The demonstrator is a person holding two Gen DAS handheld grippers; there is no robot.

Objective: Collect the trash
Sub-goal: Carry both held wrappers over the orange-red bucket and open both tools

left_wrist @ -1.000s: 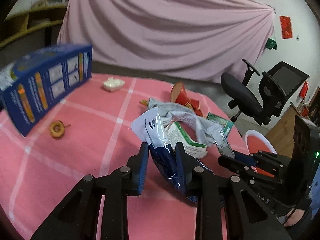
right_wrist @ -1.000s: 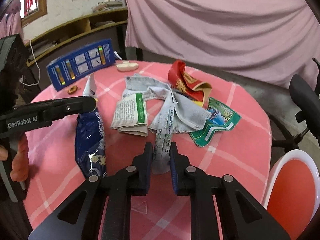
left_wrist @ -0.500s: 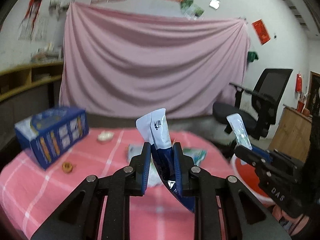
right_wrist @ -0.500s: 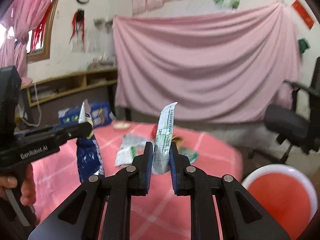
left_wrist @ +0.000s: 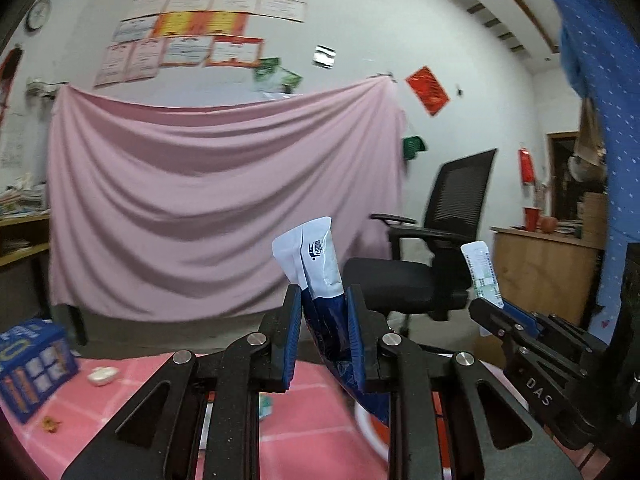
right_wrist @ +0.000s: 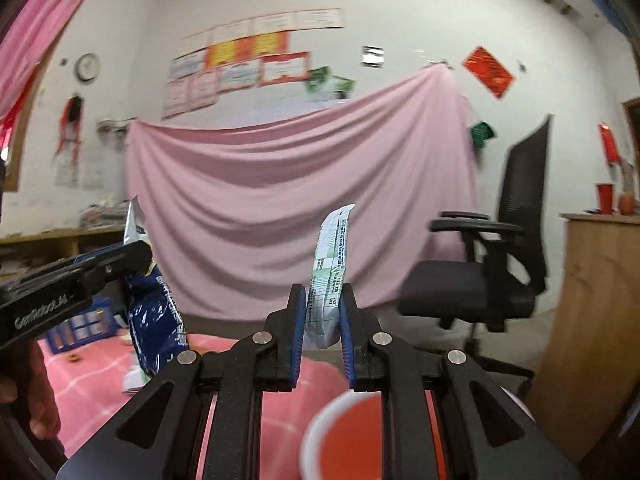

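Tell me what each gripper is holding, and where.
Left gripper: dark blue foil snack bag, near its white top. Right gripper: slim white-green paper sachet, near its lower end.

Were matte black, triangular-cutout linkages with silver pivot screws and blue finger pads on left claw [left_wrist: 324, 320] and right claw [right_wrist: 322, 316], white lettering alongside.

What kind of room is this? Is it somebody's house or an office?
Probably a plain workroom or small office rather than a living room. There's a black office chair, certificates pinned on the white wall above a hung pink sheet, and a wall clock.
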